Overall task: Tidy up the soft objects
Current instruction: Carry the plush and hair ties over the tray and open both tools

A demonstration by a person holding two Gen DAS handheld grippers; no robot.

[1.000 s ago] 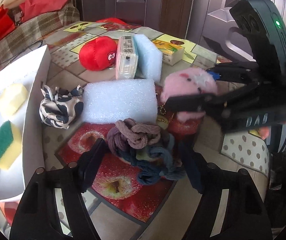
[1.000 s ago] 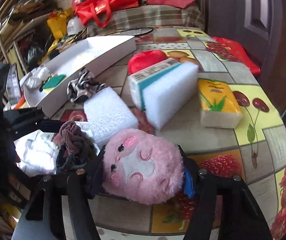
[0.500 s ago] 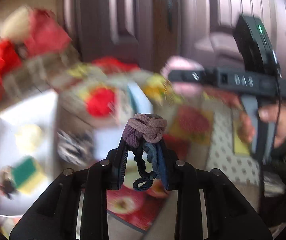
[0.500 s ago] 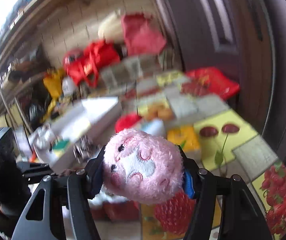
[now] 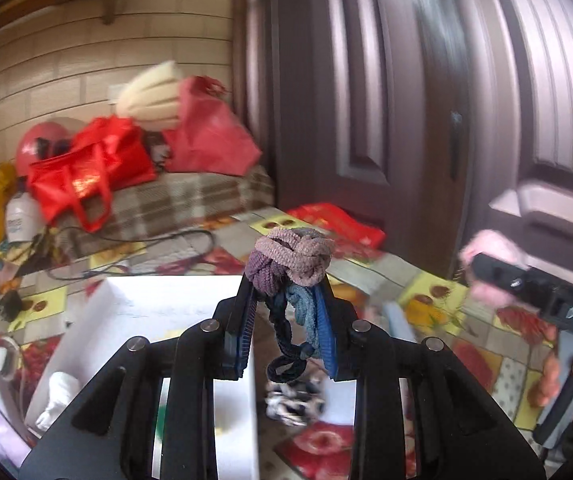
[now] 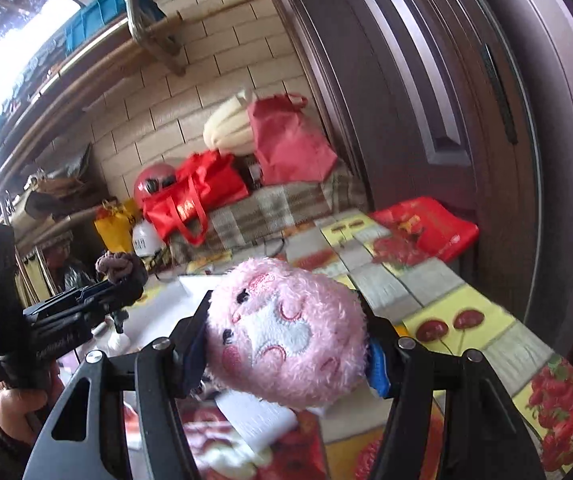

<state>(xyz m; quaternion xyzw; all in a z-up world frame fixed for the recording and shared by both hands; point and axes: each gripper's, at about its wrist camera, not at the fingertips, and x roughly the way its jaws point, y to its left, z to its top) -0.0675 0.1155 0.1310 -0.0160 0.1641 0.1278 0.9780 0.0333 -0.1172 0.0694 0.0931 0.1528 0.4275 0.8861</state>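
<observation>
My left gripper is shut on a bundle of knotted hair scrunchies, mauve on top with blue ones hanging down, held high above the table. It also shows in the right wrist view. My right gripper is shut on a pink plush toy, lifted above the table; it shows at the right in the left wrist view. The white tray lies below the left gripper, with a white soft item inside.
A black-and-white scrunchie lies on the fruit-patterned tablecloth beside the tray. A white foam block lies under the right gripper. Red bags sit on a checked couch behind the table. A door stands at the far right.
Both grippers have risen off the table with their loads. The left one closed on the scrunchies and now points over the tray. The views have tilted upward.
</observation>
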